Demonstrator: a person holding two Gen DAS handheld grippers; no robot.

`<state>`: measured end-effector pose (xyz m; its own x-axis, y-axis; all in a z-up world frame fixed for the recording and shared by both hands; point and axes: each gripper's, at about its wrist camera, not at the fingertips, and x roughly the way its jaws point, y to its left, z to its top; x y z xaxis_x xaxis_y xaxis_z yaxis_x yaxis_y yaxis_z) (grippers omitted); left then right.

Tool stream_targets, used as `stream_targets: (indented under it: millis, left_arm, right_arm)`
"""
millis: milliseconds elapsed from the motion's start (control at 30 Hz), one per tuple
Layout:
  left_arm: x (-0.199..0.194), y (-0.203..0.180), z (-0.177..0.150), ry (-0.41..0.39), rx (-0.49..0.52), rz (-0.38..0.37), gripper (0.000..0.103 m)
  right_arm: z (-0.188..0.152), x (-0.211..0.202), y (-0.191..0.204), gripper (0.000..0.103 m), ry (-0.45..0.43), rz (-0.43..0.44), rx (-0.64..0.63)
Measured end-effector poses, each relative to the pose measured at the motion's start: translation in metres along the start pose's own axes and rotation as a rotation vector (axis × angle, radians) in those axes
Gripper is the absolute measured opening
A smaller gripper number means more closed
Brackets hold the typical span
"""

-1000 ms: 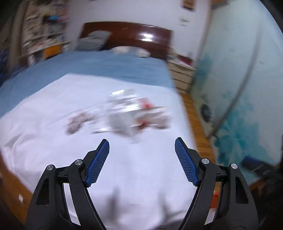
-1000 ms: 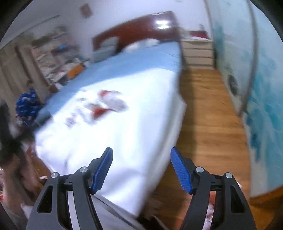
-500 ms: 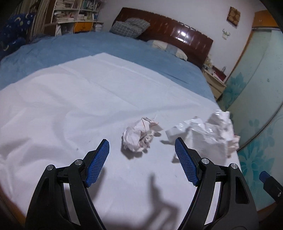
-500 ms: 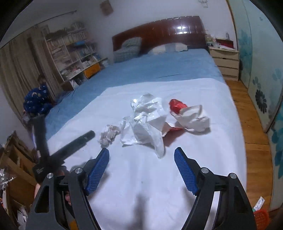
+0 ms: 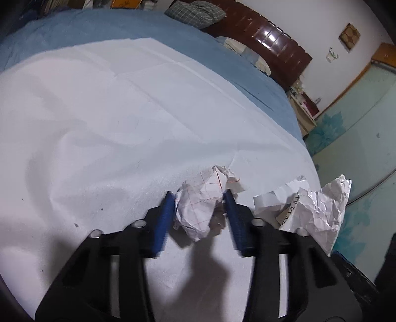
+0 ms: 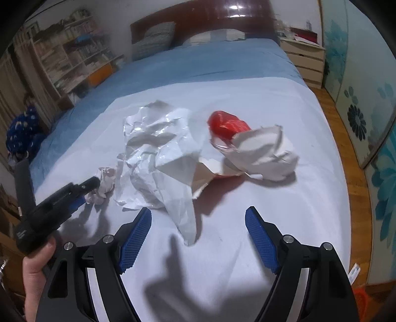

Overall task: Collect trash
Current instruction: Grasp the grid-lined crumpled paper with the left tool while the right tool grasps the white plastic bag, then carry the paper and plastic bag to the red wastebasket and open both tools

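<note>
A crumpled paper ball (image 5: 200,208) with red grid lines lies on the white sheet (image 5: 111,119). My left gripper (image 5: 198,194) is closing on it, and both blue pads touch its sides. In the right wrist view the same gripper (image 6: 84,190) reaches the ball (image 6: 106,178) from the left, held by a hand (image 6: 34,267). Right beside the ball lies a crumpled shiny white wrapper (image 5: 319,210), also in the right wrist view (image 6: 153,153). A red-and-white wrapper (image 6: 259,151) lies further right. My right gripper (image 6: 198,210) hovers open over the shiny wrapper's near tip, holding nothing.
The white sheet covers the near half of a bed with a blue cover (image 6: 203,62) and dark headboard (image 6: 210,17). A bookshelf (image 6: 69,57) and a seated person (image 6: 22,131) are on the left. A nightstand (image 6: 304,57), wooden floor (image 6: 356,198) and orange basket (image 6: 360,298) are on the right.
Both grippers came down toward the trash on the sheet. The left gripper's jaws went from wide open to closed around the paper ball. The right gripper stayed open.
</note>
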<state>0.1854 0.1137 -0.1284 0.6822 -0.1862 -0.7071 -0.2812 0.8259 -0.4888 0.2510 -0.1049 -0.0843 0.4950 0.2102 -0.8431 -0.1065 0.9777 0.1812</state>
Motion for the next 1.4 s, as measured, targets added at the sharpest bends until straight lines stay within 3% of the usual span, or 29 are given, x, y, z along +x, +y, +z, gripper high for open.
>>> stream_targets:
  millis: [67,167,233,300,367,733,1000,1233,1400]
  left_arm:
    - [-0.007,0.001,-0.004,-0.025,-0.009,0.005,0.036]
    - [-0.022,0.002,-0.009,-0.077,-0.009,0.004,0.035]
    - [-0.028,-0.001,-0.009,-0.091,0.010,0.001,0.035]
    - [-0.036,-0.005,-0.013,-0.098,0.037,0.000,0.035]
    - [-0.042,-0.008,-0.016,-0.103,0.052,0.000,0.035]
    - [-0.072,-0.030,-0.029,-0.121,0.118,-0.029,0.035]
    - [-0.102,-0.056,-0.043,-0.170,0.141,-0.053,0.035]
    - [-0.131,-0.116,-0.073,-0.194,0.201,-0.040,0.035]
    - [-0.159,-0.202,-0.113,-0.200,0.329,-0.101,0.035]
  right_arm:
    - [0.001,0.010,0.006,0.077,0.016,-0.001,-0.019]
    - [0.005,0.020,0.012,0.068,0.027,0.011,-0.047]
    - [0.007,0.025,0.014,0.057,0.039,0.022,-0.053]
    - [0.009,0.029,0.014,0.035,0.049,0.022,-0.058]
    - [0.011,0.028,0.014,0.020,0.042,0.042,-0.054]
    - [0.006,-0.005,0.008,0.013,-0.039,0.112,-0.036]
    - [-0.019,-0.064,0.003,0.013,-0.127,0.139,-0.050]
    - [-0.061,-0.164,-0.022,0.013,-0.225,0.131,-0.101]
    - [-0.091,-0.260,-0.101,0.013,-0.307,0.077,-0.078]
